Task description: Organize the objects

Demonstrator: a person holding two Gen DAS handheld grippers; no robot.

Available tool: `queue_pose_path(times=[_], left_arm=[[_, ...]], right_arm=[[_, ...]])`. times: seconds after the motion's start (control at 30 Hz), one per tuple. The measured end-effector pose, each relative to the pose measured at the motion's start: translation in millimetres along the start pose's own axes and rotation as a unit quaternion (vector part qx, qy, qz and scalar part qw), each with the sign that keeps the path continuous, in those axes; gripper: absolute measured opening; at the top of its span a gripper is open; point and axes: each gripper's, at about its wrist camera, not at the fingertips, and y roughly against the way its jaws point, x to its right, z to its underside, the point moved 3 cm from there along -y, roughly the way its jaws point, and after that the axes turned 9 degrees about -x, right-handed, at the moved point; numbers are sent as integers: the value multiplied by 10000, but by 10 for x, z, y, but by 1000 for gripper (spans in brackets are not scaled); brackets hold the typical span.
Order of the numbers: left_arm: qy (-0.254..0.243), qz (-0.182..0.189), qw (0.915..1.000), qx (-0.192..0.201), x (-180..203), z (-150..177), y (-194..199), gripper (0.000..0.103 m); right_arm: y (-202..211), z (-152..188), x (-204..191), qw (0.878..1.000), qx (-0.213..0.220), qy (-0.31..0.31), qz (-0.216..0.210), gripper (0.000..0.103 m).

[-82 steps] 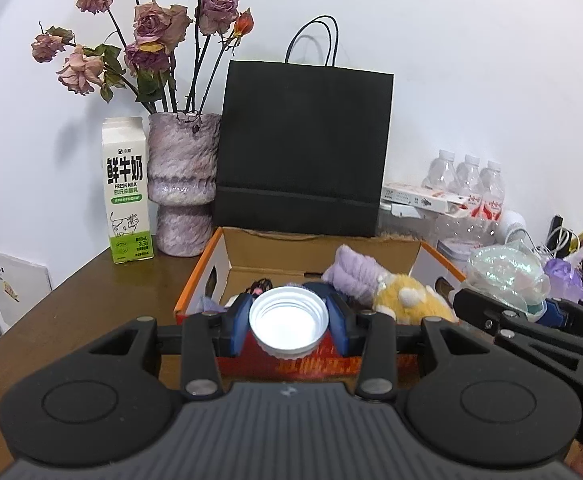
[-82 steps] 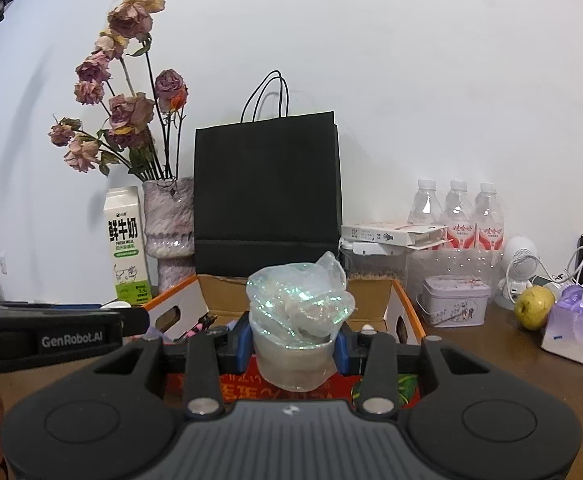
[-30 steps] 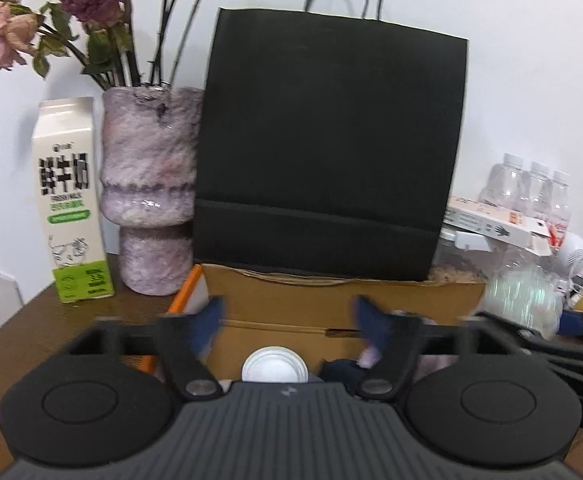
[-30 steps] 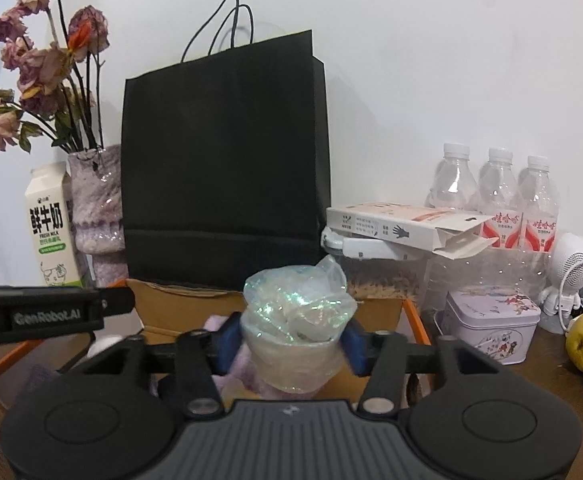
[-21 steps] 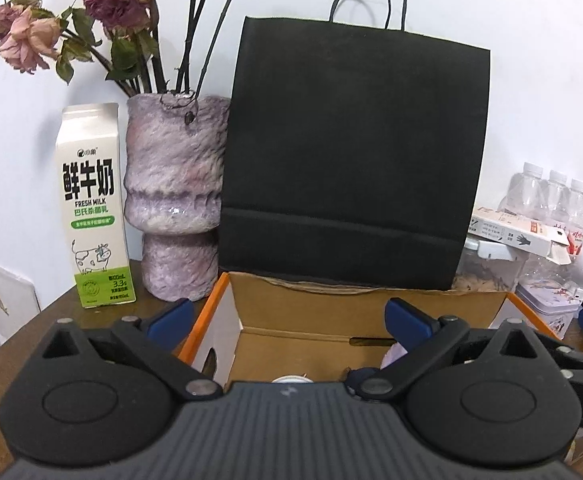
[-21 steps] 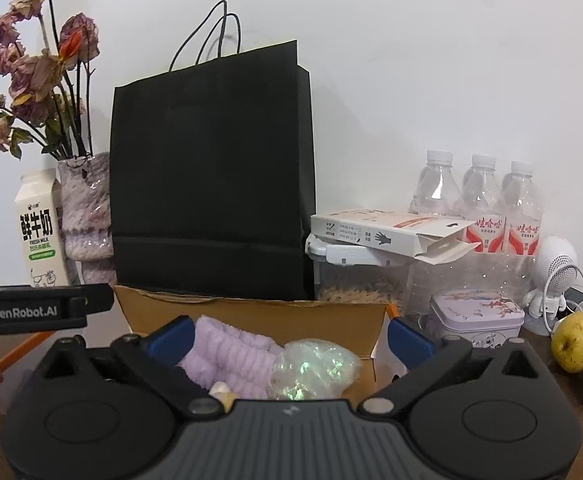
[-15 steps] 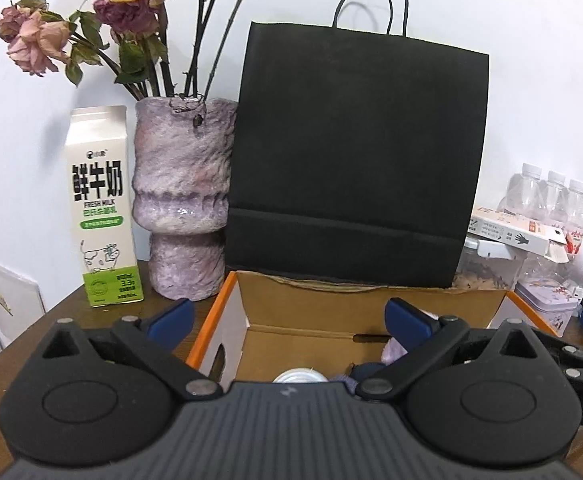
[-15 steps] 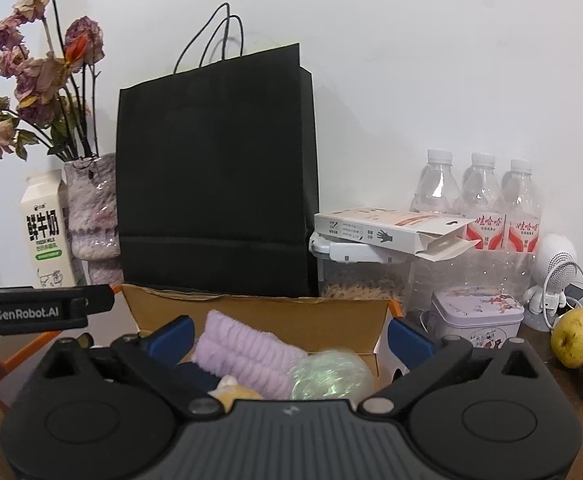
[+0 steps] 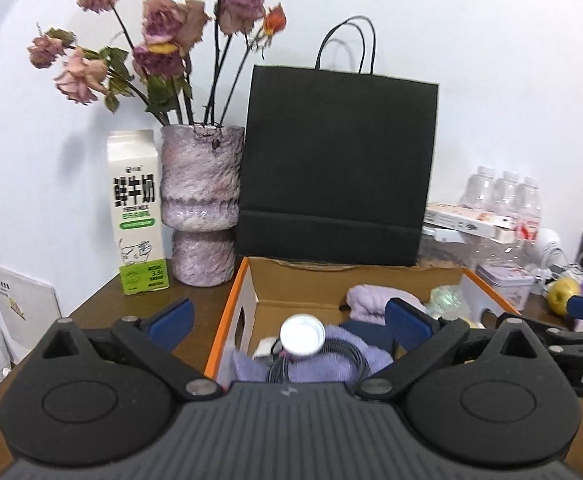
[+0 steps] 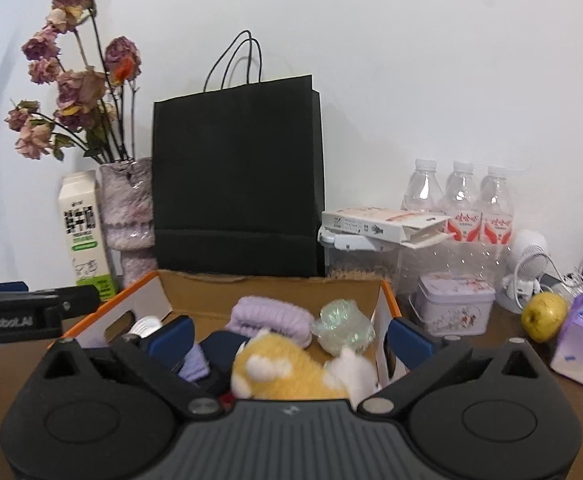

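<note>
In the left wrist view, the left gripper (image 9: 287,318) stands with jaws wide and empty above the cardboard box (image 9: 233,308); the white cap (image 9: 302,335) lies inside it on purple cloth. In the right wrist view, the right gripper (image 10: 289,336) is likewise spread and empty, the iridescent wrapped cup (image 10: 345,326) resting in the box's right part; being light and tilted, it may roll if a finger nudges it.

On the bench (image 9: 195,304), the box (image 9: 247,292) sits before the paper bag (image 9: 337,168). The vase (image 9: 201,200) and milk carton (image 9: 135,208) stand left; the bottles (image 10: 459,196) and tin (image 10: 453,304) right. The cap (image 9: 302,335) and plush toy (image 10: 287,372) lie inside the box.
</note>
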Motion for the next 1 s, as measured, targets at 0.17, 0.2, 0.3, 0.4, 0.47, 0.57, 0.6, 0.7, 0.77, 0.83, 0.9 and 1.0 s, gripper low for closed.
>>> queue_pose_path(times=[0.17, 0.2, 0.3, 0.4, 0.47, 0.57, 0.6, 0.7, 0.77, 0.83, 0.9, 1.0], left_arm=[[25, 39, 10000, -86, -81, 144, 466, 103], [11, 47, 9999, -116, -89, 173, 556, 103], [-20, 48, 9999, -140, -110, 287, 849, 103], [-15, 123, 9996, -246, -138, 429, 1144, 103], [-35, 142, 9994, -313, -153, 531, 1329, 103], [-87, 116, 9991, -408, -172, 693, 1600, 103], [-117, 106, 9989, -434, -176, 751, 1693, 103], [-169, 112, 9986, -489, -184, 899, 1914, 103], [-171, 122, 9984, -518, -187, 992, 2054, 103], [-170, 120, 9984, -529, -191, 1066, 2170, 103], [-171, 122, 9983, -541, -197, 1124, 2266, 103], [-181, 114, 9982, -552, -194, 1187, 2380, 103]], right_arm=[[444, 152, -94, 9999, -82, -48, -59, 103], [552, 185, -114, 9999, -97, -61, -65, 103], [854, 282, -155, 9999, -101, -104, -68, 103], [1199, 439, -176, 9997, -102, -223, -65, 103], [1442, 562, -197, 9996, -86, -267, -93, 103], [1744, 752, -238, 9994, -105, -304, -114, 103], [1839, 819, -255, 9994, -116, -304, -115, 103], [2087, 990, -316, 9995, -139, -260, -126, 103], [2230, 1078, -354, 9996, -142, -215, -145, 103], [2363, 1133, -395, 9996, -124, -167, -172, 103], [2467, 1170, -425, 9997, -99, -133, -192, 103], [2592, 1209, -465, 9997, -69, -91, -207, 103]])
